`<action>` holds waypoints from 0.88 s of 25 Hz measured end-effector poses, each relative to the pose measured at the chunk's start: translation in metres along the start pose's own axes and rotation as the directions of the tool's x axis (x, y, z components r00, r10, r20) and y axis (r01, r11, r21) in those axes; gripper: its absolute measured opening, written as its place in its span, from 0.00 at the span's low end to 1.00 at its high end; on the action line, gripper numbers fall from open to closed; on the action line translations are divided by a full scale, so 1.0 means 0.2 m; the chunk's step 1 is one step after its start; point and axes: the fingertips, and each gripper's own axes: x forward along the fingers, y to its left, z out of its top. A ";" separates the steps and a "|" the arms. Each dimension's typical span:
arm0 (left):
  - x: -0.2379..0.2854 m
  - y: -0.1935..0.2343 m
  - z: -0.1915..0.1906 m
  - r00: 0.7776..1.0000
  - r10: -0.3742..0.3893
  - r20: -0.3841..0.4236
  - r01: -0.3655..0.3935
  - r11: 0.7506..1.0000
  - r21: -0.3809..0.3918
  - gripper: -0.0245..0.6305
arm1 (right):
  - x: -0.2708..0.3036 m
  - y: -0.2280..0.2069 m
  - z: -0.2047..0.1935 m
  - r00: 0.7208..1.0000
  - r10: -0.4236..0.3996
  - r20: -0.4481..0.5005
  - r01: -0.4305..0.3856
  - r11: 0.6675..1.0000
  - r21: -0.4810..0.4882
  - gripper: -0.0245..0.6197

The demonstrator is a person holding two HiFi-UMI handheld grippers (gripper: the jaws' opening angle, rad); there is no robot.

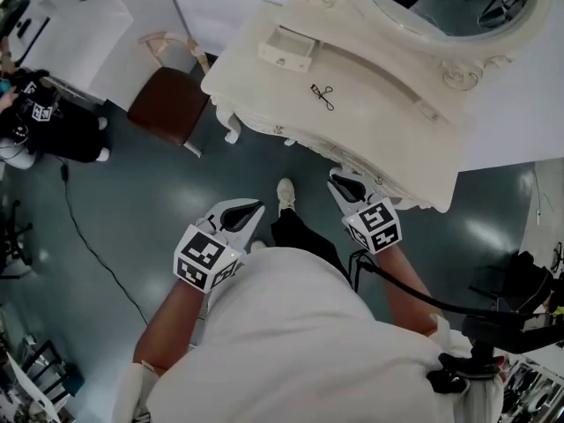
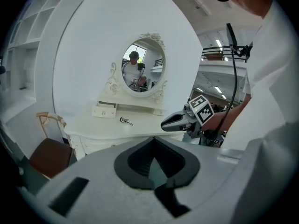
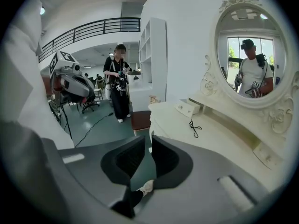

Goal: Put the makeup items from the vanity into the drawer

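A small black eyelash curler (image 1: 322, 96) (image 2: 125, 121) (image 3: 194, 127) lies on top of the cream vanity (image 1: 388, 148), below the oval mirror (image 3: 250, 55). A small drawer box (image 1: 286, 49) (image 2: 104, 111) (image 3: 187, 108) sits at the vanity's back left, slid out a little. Both grippers hang in the air over the floor, short of the vanity's front edge. My left gripper (image 1: 242, 211) (image 2: 152, 141) has its tips together and holds nothing. My right gripper (image 1: 346, 186) (image 3: 149, 141) shows a narrow gap between its pads, with nothing in it.
A brown-seated chair (image 1: 167, 104) (image 2: 49, 155) (image 3: 140, 119) stands left of the vanity. A second small drawer box (image 3: 266, 155) sits at the vanity's back right. A person (image 3: 119, 83) stands farther off in the room, and a cable (image 1: 88, 245) runs over the grey floor.
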 end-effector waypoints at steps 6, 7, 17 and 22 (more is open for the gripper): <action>0.26 0.21 0.32 0.998 0.055 -0.003 -0.055 0.998 -0.018 0.04 | 0.29 -0.49 0.17 0.999 0.044 0.006 -0.044 0.999 0.006 0.12; 0.30 0.25 0.36 0.998 0.065 -0.008 -0.065 0.998 -0.024 0.04 | 0.35 -0.56 0.19 0.999 0.048 0.003 -0.048 0.999 0.003 0.12; 0.51 0.46 0.52 0.989 0.136 -0.065 -0.139 0.989 -0.041 0.04 | 0.85 -0.98 0.17 0.994 0.047 -0.094 -0.055 0.995 -0.081 0.18; 0.53 0.57 0.57 0.987 0.147 -0.060 -0.151 0.987 -0.058 0.04 | 1.02 -1.12 0.11 0.988 -0.014 -0.152 -0.002 0.995 -0.103 0.19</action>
